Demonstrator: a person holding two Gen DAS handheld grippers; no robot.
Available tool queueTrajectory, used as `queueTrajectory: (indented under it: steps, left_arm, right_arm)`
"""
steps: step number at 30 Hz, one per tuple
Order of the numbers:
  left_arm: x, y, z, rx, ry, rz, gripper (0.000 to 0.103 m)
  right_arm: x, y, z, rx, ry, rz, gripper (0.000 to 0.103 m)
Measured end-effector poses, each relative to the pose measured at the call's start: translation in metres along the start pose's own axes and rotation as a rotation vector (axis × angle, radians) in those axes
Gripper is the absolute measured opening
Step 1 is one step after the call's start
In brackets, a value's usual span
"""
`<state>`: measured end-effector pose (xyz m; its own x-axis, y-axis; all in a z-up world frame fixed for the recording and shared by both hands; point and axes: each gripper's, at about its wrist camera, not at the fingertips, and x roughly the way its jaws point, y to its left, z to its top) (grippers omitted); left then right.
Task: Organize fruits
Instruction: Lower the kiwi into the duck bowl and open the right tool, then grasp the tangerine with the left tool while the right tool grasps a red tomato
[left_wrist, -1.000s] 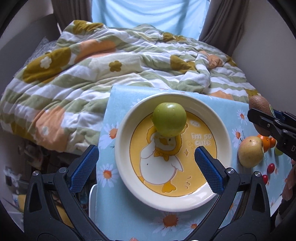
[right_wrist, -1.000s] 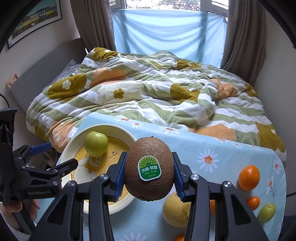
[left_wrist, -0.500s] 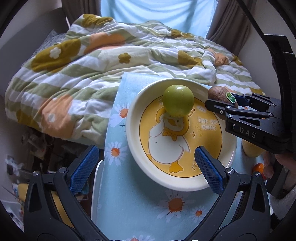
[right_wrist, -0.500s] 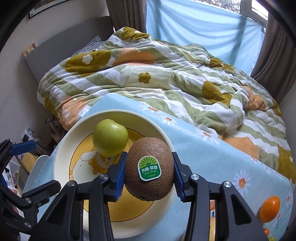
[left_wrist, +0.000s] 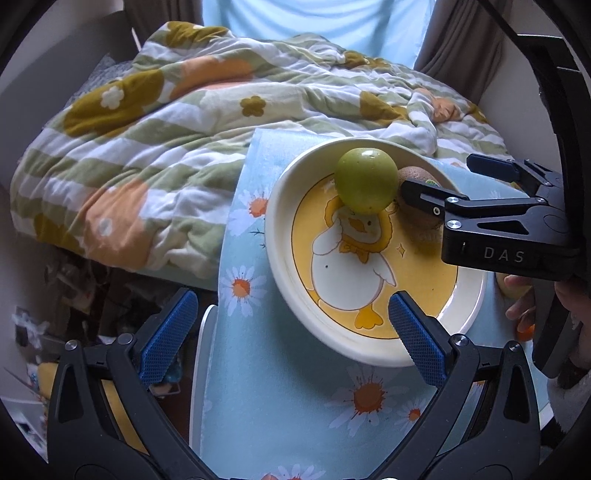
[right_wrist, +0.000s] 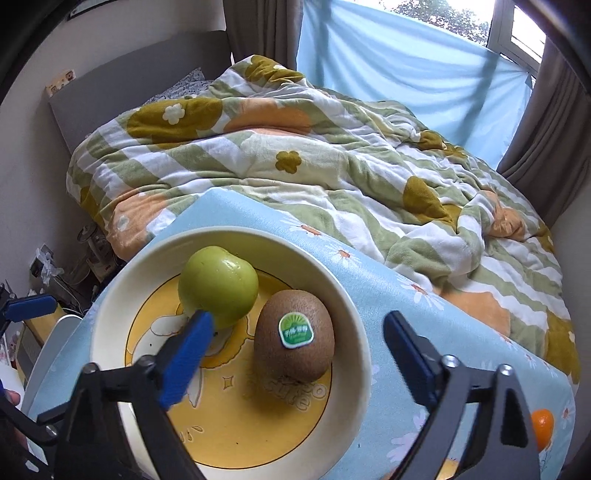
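Note:
A cream plate (right_wrist: 354, 317) with a yellow duck picture holds a green apple (right_wrist: 218, 282) and a brown kiwi (right_wrist: 294, 345) with a green sticker. The kiwi rests on the plate beside the apple. My right gripper (right_wrist: 297, 350) is open, its blue pads either side of the kiwi and apart from it. In the left wrist view the plate (left_wrist: 280, 258), the apple (left_wrist: 365, 180) and part of the kiwi (left_wrist: 415, 175) show, with the right gripper (left_wrist: 443, 177) over the plate's right side. My left gripper (left_wrist: 288, 339) is open and empty near the plate's front edge.
The plate sits on a light blue daisy-print tablecloth (right_wrist: 402, 291). A small orange (right_wrist: 543, 424) lies at the table's right. A bed with a striped floral quilt (right_wrist: 295, 155) is behind the table. The table's left edge drops to floor clutter (left_wrist: 92, 288).
My right gripper lowered the kiwi onto the plate beside the apple and opened, letting it go. My left gripper stayed open and shifted a little left.

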<state>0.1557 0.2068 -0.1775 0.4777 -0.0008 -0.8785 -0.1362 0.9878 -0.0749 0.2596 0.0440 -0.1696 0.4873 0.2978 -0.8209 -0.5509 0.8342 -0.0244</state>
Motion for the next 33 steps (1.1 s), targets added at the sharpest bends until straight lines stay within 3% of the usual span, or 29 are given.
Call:
queueTrajectory:
  steps: [11,17,26,29,33]
  left_arm:
    - [-0.022,-0.001,0.002,0.035,-0.017,-0.012,0.103]
    - [-0.047,-0.016,0.009,0.106,-0.052,-0.017,0.103]
    - [-0.081,-0.052,0.025,0.184,-0.123,-0.080,0.103]
    - [-0.088,-0.068,0.025,0.198,-0.139,-0.129,0.103]
    - [-0.096,-0.097,0.020,0.218,-0.153,-0.138,0.103]
  right_arm:
    - [-0.033,0.003,-0.005,-0.026,-0.031,-0.072,0.099]
    - [-0.074,-0.008,-0.013,0.055,-0.027,-0.074,0.099]
    - [-0.153,-0.048,-0.032,0.193,-0.082,-0.210,0.099]
    - [-0.175,-0.068,-0.043,0.245,-0.094,-0.234,0.099]
    - [-0.200,-0.091,-0.062,0.263,-0.102,-0.252,0.099]
